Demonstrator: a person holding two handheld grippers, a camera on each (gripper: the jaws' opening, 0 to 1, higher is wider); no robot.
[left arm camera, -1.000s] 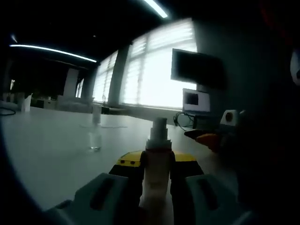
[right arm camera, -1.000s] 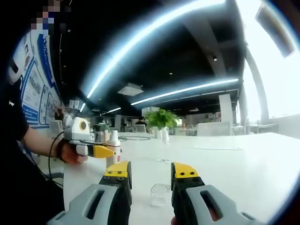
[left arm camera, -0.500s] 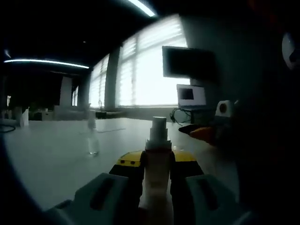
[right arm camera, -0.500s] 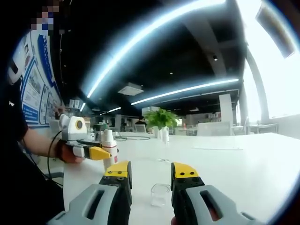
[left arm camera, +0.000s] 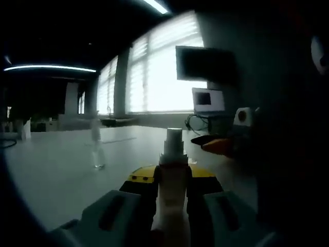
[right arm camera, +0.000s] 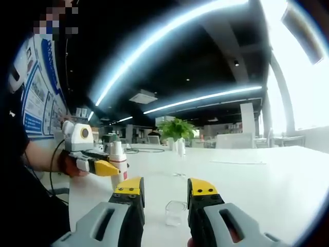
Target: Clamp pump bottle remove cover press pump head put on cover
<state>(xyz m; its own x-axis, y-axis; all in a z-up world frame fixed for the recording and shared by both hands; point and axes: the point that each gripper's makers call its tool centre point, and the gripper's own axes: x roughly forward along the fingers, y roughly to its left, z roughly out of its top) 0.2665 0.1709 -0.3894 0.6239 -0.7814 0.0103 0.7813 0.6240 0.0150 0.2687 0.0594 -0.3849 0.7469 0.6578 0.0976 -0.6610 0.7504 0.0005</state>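
Between left fingers [left arm camera: 172, 188], pump bottle [left arm camera: 172, 175].

The white plastic pump bottle [left arm camera: 173, 180] looks smooth and faintly satin, its ribbed pump head [left arm camera: 173, 141] matt; the left gripper [left arm camera: 171, 191] closed on it has yellow-tipped jaws of matt moulded plastic over grey plastic bodies; the small clear cover [right arm camera: 175, 212], at 6 o'clock in the right gripper view between the spread jaws of the right gripper [right arm camera: 166, 193], reads as glossy transparent plastic; the same cover [left arm camera: 97, 154] at 9 o'clock in the left gripper view glints like glass or clear plastic, which I cannot tell; the pale white tabletop [right arm camera: 267, 180] is smooth with a soft sheen.
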